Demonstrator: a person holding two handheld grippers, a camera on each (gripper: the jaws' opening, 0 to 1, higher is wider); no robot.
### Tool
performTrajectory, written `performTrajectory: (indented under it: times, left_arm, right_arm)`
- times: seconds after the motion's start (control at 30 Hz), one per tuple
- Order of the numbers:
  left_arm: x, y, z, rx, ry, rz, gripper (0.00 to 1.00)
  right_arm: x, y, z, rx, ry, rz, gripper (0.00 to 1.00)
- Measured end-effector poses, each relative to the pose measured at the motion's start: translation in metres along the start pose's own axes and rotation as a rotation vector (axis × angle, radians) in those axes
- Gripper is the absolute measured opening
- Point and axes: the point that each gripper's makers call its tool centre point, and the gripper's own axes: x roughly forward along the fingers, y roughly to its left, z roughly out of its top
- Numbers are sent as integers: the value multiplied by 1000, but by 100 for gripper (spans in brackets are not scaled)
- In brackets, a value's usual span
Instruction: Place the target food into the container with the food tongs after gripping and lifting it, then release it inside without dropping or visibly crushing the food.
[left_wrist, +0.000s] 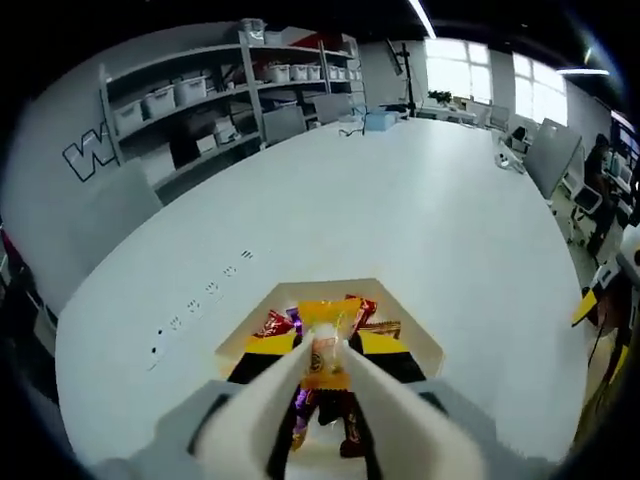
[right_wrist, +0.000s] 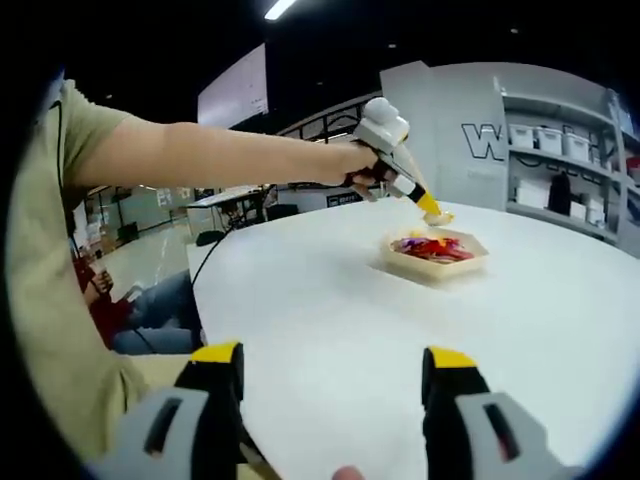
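White food tongs (left_wrist: 375, 400) sit between the yellow-tipped jaws of my left gripper (left_wrist: 327, 345), which is shut on them. The tong tips pinch a yellow-orange wrapped candy (left_wrist: 325, 352). It hangs over a cream hexagonal container (left_wrist: 415, 330) holding several wrapped candies (left_wrist: 275, 324). In the right gripper view a person's hand holds that left gripper (right_wrist: 432, 207) just above the container (right_wrist: 430, 268), a pale candy (right_wrist: 441, 217) at its tip. My right gripper (right_wrist: 332, 356) stands open and empty, low over the near part of the table.
The container rests on a large white table (left_wrist: 400, 210). Shelving with storage bins (left_wrist: 190, 95) stands along the far wall, and chairs and desks (left_wrist: 560, 160) line the right side. A person's arm (right_wrist: 220, 155) stretches across the right gripper view.
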Motion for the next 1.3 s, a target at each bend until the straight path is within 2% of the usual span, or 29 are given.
performTrajectory:
  times: [0.37, 0.87, 1.03, 1.3]
  left_arm:
    - [0, 2, -1, 9, 14, 6, 19]
    - [4, 1, 7, 22, 16, 6, 19]
    - [7, 5, 4, 36, 27, 14, 25]
    - [2, 4, 3, 3, 22, 12, 26]
  right_arm:
    - [0, -1, 1, 1, -1, -1, 71]
    - [-2, -1, -1, 6, -1, -6, 71]
    - [-4, -3, 0, 8, -5, -14, 71]
    - [-3, 0, -1, 6, 1, -8, 71]
